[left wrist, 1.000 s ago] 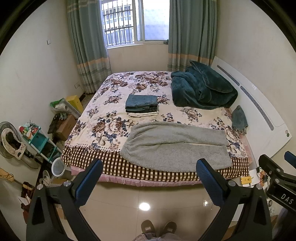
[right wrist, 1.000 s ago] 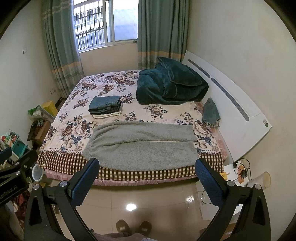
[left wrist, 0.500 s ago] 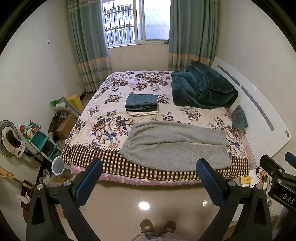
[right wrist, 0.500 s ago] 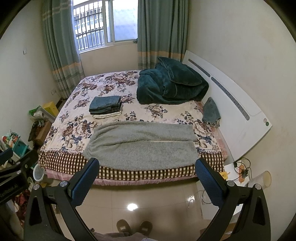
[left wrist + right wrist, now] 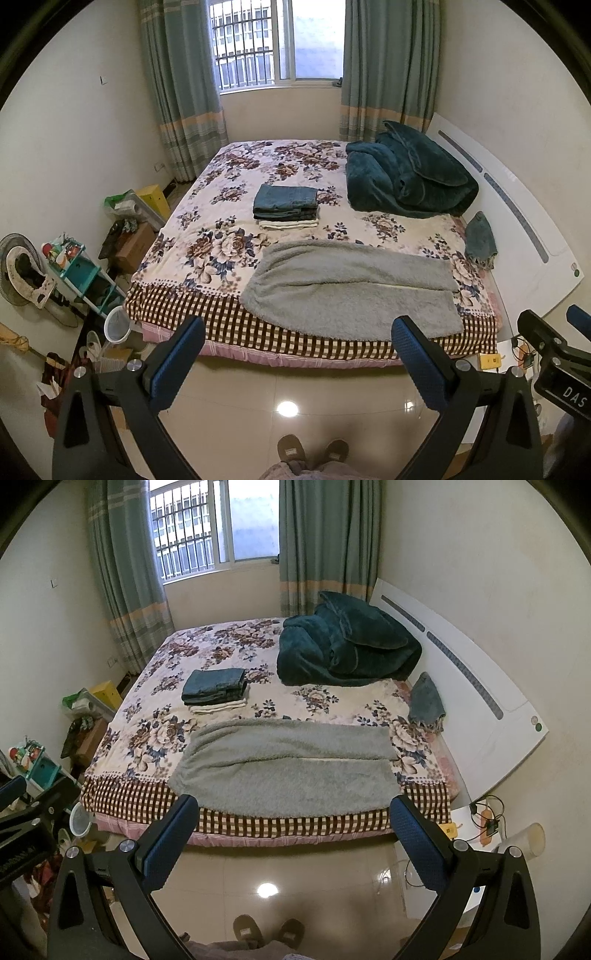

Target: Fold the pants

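Grey fleece pants (image 5: 347, 291) lie flat across the near part of the floral bed (image 5: 229, 236), legs side by side, waist to the left; they also show in the right wrist view (image 5: 288, 768). My left gripper (image 5: 297, 332) is open and empty, held over the floor well short of the bed. My right gripper (image 5: 293, 812) is open and empty too, equally far back. A stack of folded clothes (image 5: 286, 206) sits mid-bed behind the pants, seen again in the right wrist view (image 5: 214, 690).
A dark teal blanket (image 5: 406, 177) is heaped at the far right by the white headboard (image 5: 517, 221). A small teal cloth (image 5: 480, 240) lies at the bed's right edge. Boxes, a shelf (image 5: 81, 269) and a fan crowd the left floor. Tiled floor (image 5: 280, 387) lies below the grippers.
Both views have shifted very slightly; the pants and the other things on the bed have not moved. Both grippers stay open.
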The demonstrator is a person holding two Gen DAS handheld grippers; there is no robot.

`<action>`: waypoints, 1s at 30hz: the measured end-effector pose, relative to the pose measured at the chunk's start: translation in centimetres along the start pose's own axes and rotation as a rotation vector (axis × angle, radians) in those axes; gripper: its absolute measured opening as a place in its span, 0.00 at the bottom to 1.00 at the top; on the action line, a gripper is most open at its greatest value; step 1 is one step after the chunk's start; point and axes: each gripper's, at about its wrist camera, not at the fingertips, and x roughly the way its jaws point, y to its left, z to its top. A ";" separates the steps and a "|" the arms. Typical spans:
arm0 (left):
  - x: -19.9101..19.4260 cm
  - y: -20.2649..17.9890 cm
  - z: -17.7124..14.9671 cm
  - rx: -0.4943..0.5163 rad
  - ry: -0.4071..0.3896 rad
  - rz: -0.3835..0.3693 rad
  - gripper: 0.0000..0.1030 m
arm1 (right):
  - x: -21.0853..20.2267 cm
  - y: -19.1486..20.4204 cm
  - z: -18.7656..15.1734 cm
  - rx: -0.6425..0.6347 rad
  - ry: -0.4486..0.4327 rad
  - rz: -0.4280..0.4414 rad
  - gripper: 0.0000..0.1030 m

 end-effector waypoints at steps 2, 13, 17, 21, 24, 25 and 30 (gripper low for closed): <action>0.4 -0.3 0.0 -0.006 -0.016 0.017 1.00 | 0.3 -0.1 -0.3 0.006 -0.002 -0.001 1.00; 6.8 -1.5 1.6 -0.072 -0.037 0.103 1.00 | 9.8 -4.2 1.5 0.036 0.017 -0.061 1.00; 10.5 -2.6 3.2 -0.056 -0.023 0.126 1.00 | 14.7 -5.2 4.0 0.045 0.030 -0.095 1.00; 15.2 -3.5 5.7 -0.040 -0.003 0.132 1.00 | 21.5 -6.4 7.3 0.079 0.069 -0.118 1.00; 19.8 -4.2 8.1 -0.036 0.017 0.136 1.00 | 27.6 -7.3 10.1 0.113 0.112 -0.139 1.00; 21.8 -4.2 9.1 -0.039 0.029 0.137 1.00 | 29.5 -7.5 10.9 0.124 0.127 -0.142 1.00; 33.5 -3.4 13.8 -0.074 0.143 0.131 1.00 | 43.2 -9.5 16.5 0.225 0.245 -0.164 1.00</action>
